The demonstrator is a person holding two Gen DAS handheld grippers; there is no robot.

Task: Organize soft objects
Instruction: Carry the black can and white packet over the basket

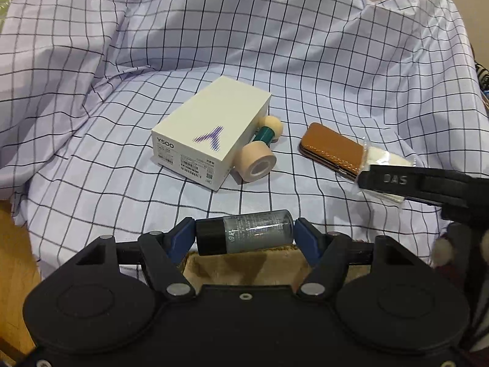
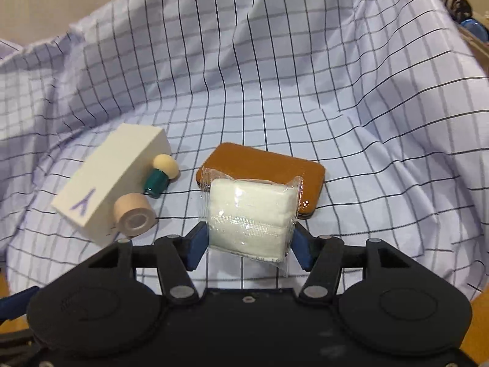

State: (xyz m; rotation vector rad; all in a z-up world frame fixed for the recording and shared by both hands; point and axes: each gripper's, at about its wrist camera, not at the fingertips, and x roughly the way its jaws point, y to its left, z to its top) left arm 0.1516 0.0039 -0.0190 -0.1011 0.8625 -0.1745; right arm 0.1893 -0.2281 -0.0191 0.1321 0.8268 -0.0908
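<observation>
Covering nearly everything in both views is a pale lilac checked cloth [image 1: 305, 61], rumpled into folds at the back and sides, with bare wood showing past its edge at the lower left. Lying near the middle of the cloth is a white carton [image 1: 211, 131] printed with a purple Y mark and "Y500" on its side. To the right of it, apart from it, a tan leather case [image 2: 262, 165] lies flat on the cloth.

The right gripper [image 2: 249, 244] pinches a plastic-wrapped white gauze pad [image 2: 252, 214] between its blue pads, one pad pressing on each side edge; the packet stands up in front of the leather case and hides part of it. From the left wrist view this gripper enters from the right, with the packet's wrapper showing at its tip over the case's near end.

The left gripper [image 1: 244, 235] is clamped on a small bottle [image 1: 244, 234] of smoky clear plastic with a black cap, held sideways, the cap against the left pad and the base against the right one.

Against the carton's right side lies a beige roll of tape [image 1: 256, 162], its hollow end facing the camera. Just behind it rests a makeup sponge [image 1: 269, 131] with a rounded cream head on a teal handle, also beside the carton.
</observation>
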